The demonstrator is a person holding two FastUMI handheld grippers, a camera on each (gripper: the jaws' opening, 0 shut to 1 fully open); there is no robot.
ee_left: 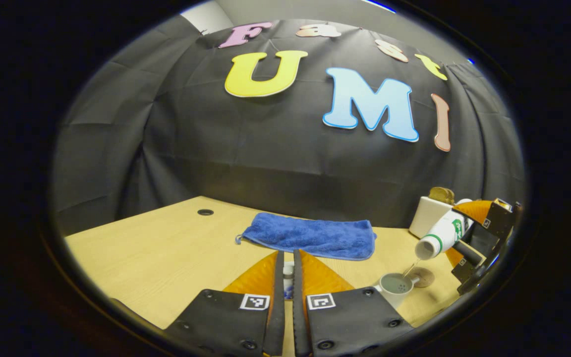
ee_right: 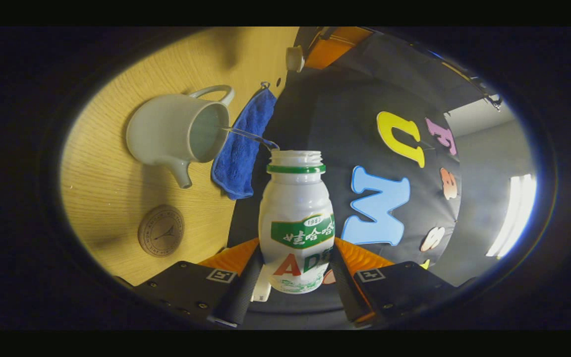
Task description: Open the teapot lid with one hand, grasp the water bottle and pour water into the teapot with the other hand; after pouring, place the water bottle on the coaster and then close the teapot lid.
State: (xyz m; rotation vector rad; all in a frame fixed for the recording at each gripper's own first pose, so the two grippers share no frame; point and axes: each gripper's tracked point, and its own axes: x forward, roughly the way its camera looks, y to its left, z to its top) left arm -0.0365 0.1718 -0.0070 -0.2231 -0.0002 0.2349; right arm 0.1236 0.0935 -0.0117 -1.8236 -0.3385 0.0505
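Pouring bottle (ee_right: 296,218) over teapot (ee_right: 176,133), lid (ee_left: 288,277) seemingly lifted.

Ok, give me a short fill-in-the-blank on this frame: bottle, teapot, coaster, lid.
1. The right gripper holds the bottle tilted, pouring a thin stream into the ____.
2. The coaster has ____ on it.
3. The left gripper is shut on the teapot's ____.
4. Behind the teapot lies a blue ____.

Missing: teapot; nothing; lid; towel
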